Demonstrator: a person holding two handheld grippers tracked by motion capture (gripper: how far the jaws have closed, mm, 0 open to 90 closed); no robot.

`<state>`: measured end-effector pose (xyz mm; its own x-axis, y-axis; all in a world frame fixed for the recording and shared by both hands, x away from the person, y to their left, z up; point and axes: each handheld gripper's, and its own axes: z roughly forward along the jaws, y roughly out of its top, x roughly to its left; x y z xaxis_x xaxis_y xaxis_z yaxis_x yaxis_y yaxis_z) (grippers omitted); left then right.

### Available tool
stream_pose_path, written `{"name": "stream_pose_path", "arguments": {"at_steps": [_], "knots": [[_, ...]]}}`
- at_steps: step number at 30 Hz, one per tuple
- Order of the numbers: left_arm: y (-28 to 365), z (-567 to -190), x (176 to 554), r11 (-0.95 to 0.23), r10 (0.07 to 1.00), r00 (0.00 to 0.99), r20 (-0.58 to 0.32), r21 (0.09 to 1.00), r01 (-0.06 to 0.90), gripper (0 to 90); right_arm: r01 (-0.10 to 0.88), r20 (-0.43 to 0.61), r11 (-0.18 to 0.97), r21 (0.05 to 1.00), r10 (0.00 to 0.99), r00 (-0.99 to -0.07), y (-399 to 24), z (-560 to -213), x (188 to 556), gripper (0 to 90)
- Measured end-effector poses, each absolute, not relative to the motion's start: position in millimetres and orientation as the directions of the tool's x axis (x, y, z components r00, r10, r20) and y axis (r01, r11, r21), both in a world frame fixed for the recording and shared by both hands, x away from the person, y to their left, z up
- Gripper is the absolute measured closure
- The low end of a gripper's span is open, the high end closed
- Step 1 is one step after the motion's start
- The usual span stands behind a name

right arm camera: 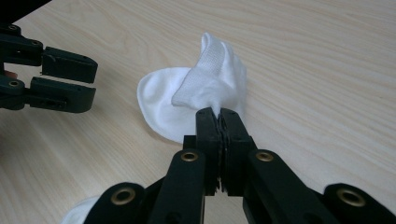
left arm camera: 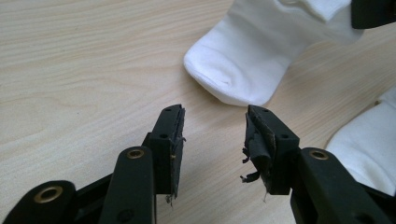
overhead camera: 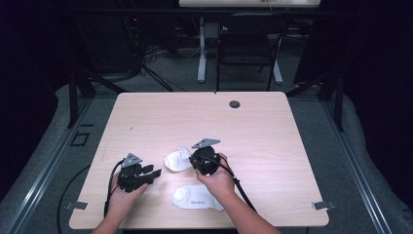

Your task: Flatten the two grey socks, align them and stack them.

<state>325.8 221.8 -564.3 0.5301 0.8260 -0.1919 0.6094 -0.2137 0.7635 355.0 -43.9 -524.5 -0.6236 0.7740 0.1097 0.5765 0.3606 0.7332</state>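
Closest to me on the table (overhead camera: 272, 146) is one white sock (overhead camera: 196, 197) lying flat near the front edge, just in front of my right hand (overhead camera: 217, 178). My left gripper (overhead camera: 155, 174) sits low over the wood at the left, jaws parted about halfway with nothing between them; in the left gripper view the frayed pads (left arm camera: 176, 135) point at the toe of the other sock (left arm camera: 247, 56), close but not touching. A bit further in, my right gripper (right arm camera: 219, 113) is pinched tight on that second sock, grabbing a fold of the fabric so part of it tents up while the rest lies on the table. Way past the table stands a black chair (overhead camera: 248, 44).
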Motion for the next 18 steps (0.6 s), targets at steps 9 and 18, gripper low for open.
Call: {"name": "stream_pose_path", "arguments": {"at_steps": [9, 18], "knots": [[219.4, -564.6, 325.6, -0.215, 0.823, 0.534, -0.192, 0.765, 0.607, 57.0, 0.615, 0.154, 0.315, 0.723, 0.795, -0.587, -70.8, -529.6, 346.1, 88.1], [210.8, -567.6, 326.4, -0.242, 0.814, 0.554, -0.176, 0.764, 0.599, 56.5, 0.658, 0.182, 0.276, 0.701, 0.823, -0.539, -91.2, -544.4, 345.8, 87.8]]}}
